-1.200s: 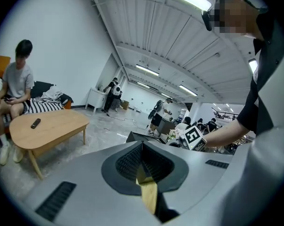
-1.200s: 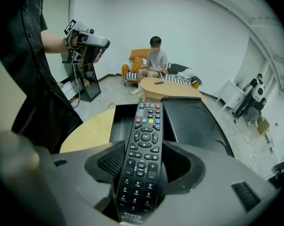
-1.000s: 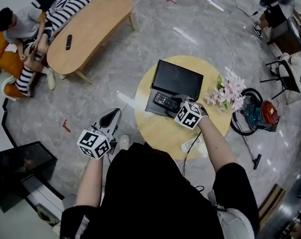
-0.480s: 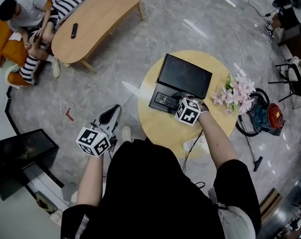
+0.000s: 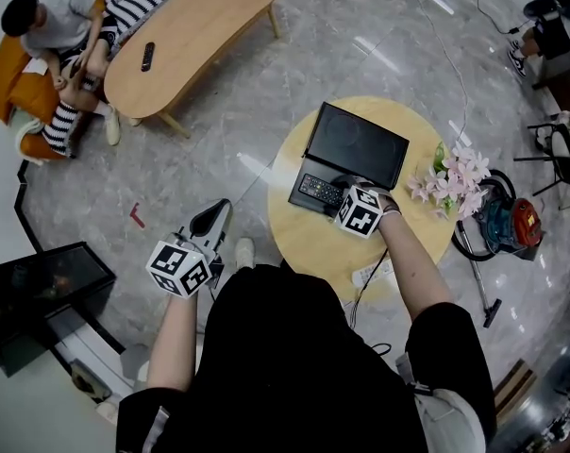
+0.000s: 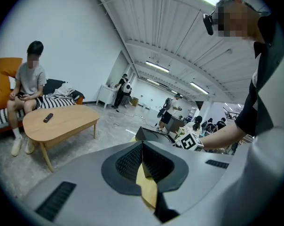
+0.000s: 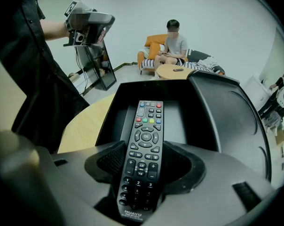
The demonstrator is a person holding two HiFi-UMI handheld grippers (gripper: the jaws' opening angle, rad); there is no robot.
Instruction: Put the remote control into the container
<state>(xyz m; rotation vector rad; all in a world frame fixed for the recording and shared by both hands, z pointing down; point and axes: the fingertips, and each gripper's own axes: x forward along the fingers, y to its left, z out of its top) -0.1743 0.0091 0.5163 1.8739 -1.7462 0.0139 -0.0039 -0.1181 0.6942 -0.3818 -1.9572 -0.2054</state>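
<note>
A black remote control with coloured buttons sits between the jaws of my right gripper, which is shut on its lower half. Its far end reaches over the tray of the open black container, whose lid stands up on the right. In the head view the remote control lies over the container's base on the round wooden table. My left gripper hangs over the floor to the left of the table, shut and empty.
Pink flowers stand at the table's right edge and a white power strip lies at its near edge. A second remote rests on the oval coffee table, beside a seated person. A black cabinet stands at the left, a vacuum cleaner at the right.
The head view has drifted, so the round table sits a little further right. My right gripper stays over the container's base with the remote in it. The left gripper has hardly moved.
</note>
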